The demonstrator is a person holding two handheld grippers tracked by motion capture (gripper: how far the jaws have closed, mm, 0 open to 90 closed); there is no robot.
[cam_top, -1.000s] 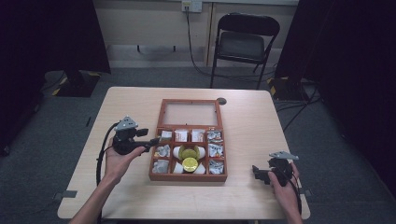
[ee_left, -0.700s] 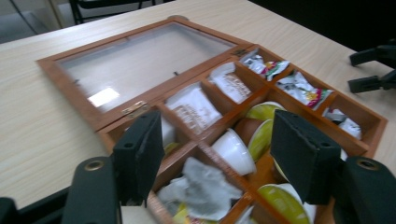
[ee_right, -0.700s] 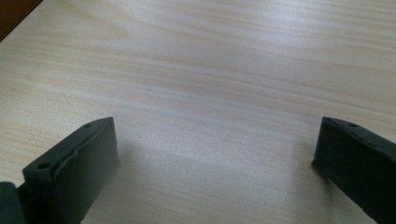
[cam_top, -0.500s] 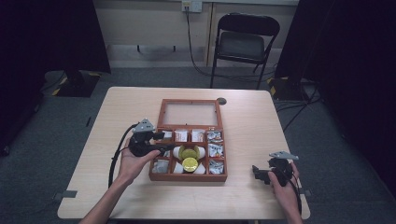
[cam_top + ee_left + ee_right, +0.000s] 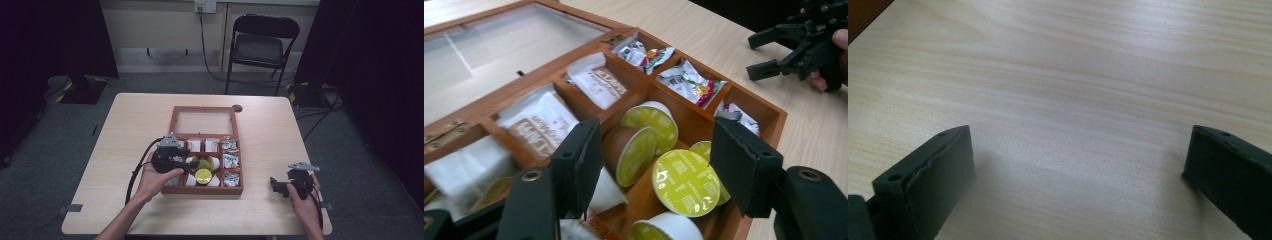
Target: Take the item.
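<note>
While held over the wooden box (image 5: pixel 172 125) at table (image 5: pixel 125 125) centre, the left gripper (image 5: pixel 654 165) is spread above the yellow-lidded capsules (image 5: pixel 685 182). At 4 o'clock, the right gripper (image 5: pixel 1075 165) is parked agape, empty.

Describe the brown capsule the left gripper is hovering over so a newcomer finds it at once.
Start at the wooden box in the middle of the table, then its centre compartment of coffee capsules. The brown capsule lies on its side between the open left gripper fingers; its neighbours show green lids, but it alone shows a brown body.
</note>
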